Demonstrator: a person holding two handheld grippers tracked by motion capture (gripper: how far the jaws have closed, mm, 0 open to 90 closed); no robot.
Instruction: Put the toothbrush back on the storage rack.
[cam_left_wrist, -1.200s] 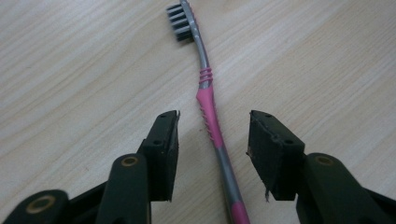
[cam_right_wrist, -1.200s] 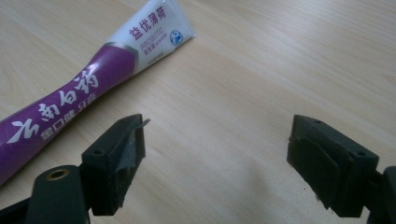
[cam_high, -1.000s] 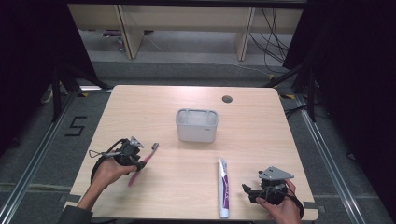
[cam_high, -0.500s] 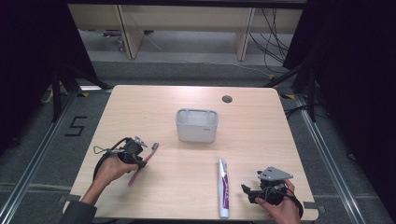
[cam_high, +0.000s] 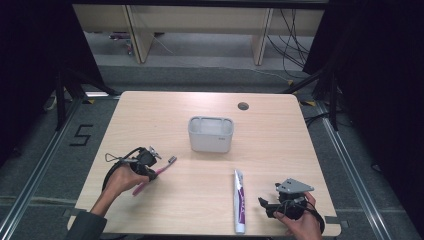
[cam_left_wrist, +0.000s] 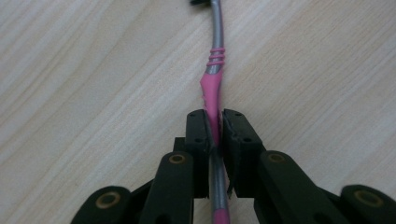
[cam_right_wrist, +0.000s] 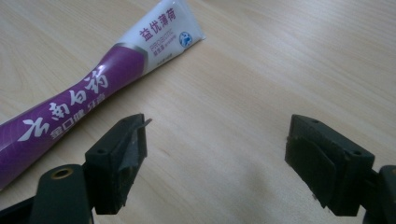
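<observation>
Wooden table stands on grey floor beside dark curtains.

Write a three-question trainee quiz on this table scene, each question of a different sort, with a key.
1. True or false: the left gripper has its jaws shut on the toothbrush.
2. What lies nearest the right gripper? A) toothpaste tube B) spoon C) cup
3. Fill in: the grey holder stands near the table's ____.

Key: 1 true; 2 A; 3 middle.
</observation>
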